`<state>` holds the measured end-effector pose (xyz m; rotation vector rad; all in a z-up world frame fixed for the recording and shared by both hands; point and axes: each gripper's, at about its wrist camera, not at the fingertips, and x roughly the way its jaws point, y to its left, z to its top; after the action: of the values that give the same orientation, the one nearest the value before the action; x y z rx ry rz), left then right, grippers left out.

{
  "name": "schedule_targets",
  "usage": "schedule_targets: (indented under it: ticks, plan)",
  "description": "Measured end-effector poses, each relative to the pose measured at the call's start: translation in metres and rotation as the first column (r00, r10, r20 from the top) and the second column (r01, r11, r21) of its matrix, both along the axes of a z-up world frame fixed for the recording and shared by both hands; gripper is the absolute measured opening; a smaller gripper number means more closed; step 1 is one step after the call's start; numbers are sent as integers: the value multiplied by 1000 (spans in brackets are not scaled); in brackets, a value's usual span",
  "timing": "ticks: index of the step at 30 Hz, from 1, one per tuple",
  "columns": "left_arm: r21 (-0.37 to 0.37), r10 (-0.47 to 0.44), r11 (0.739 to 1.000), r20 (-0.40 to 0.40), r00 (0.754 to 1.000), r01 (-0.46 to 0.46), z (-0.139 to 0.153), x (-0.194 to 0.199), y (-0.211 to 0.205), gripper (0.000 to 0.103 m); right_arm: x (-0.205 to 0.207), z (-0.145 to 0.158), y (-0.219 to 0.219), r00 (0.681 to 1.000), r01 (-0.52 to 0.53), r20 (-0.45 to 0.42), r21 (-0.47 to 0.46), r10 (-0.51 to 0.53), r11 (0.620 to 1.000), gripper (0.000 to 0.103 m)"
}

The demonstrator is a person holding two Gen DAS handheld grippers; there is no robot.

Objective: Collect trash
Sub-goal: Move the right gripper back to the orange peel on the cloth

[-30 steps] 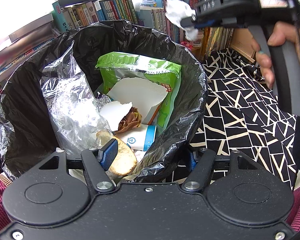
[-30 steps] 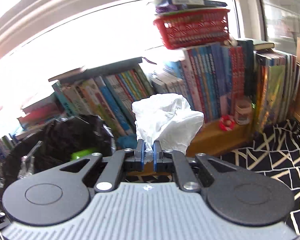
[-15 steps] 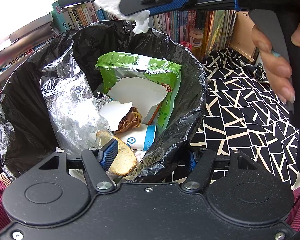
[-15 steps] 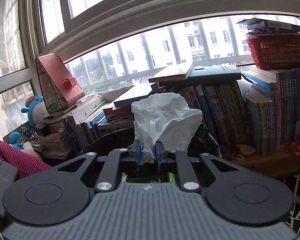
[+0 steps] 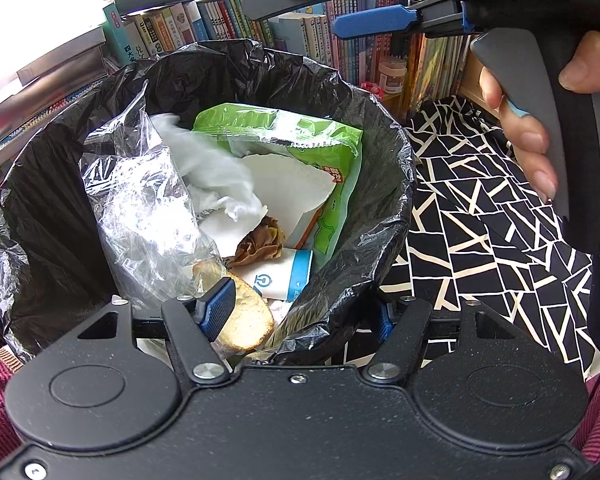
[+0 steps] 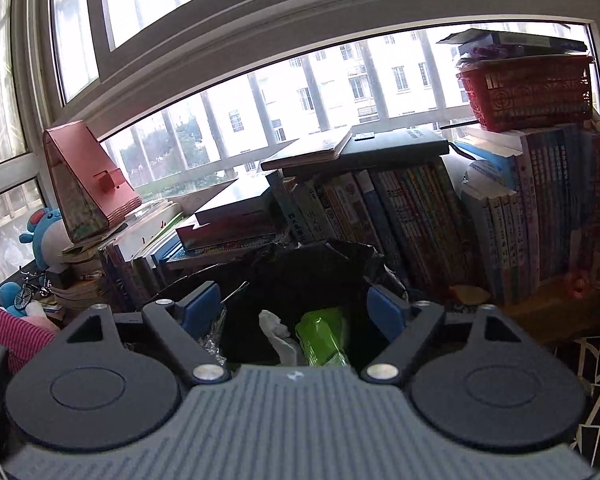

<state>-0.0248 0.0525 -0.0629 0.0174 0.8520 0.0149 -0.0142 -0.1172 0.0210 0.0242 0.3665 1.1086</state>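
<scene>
Right wrist view: right gripper [image 6: 294,310], jaws just opened and empty, above white tissue [image 6: 278,336] in bin [image 6: 340,256].

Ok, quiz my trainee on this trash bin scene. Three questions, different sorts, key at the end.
1. True or false: the right gripper is clamped on a piece of trash.
2. How do the left gripper's fingers stand at the bin? A: both inside the rim. B: one inside, one outside. C: both outside.
3. Which item in the bin lies right beside the left gripper's inner finger?

Key
1. False: its jaws have just been opening and nothing is between them; the white tissue lies in the bin.
2. B
3. The bread slice.
</scene>
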Motion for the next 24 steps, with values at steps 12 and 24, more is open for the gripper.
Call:
schedule_targets:
  ticks: [12, 24]
  plan:
    - [0, 0, 1000, 0, 1000, 0, 0, 0, 0, 65, 18, -8, -8, 992, 124, -31, -2, -124, 992, 94]
    - [1, -1, 1000, -1, 1000, 1, 0, 0, 1, 65, 27, -13, -11, 981, 189, -33, -13, -189, 982, 96]
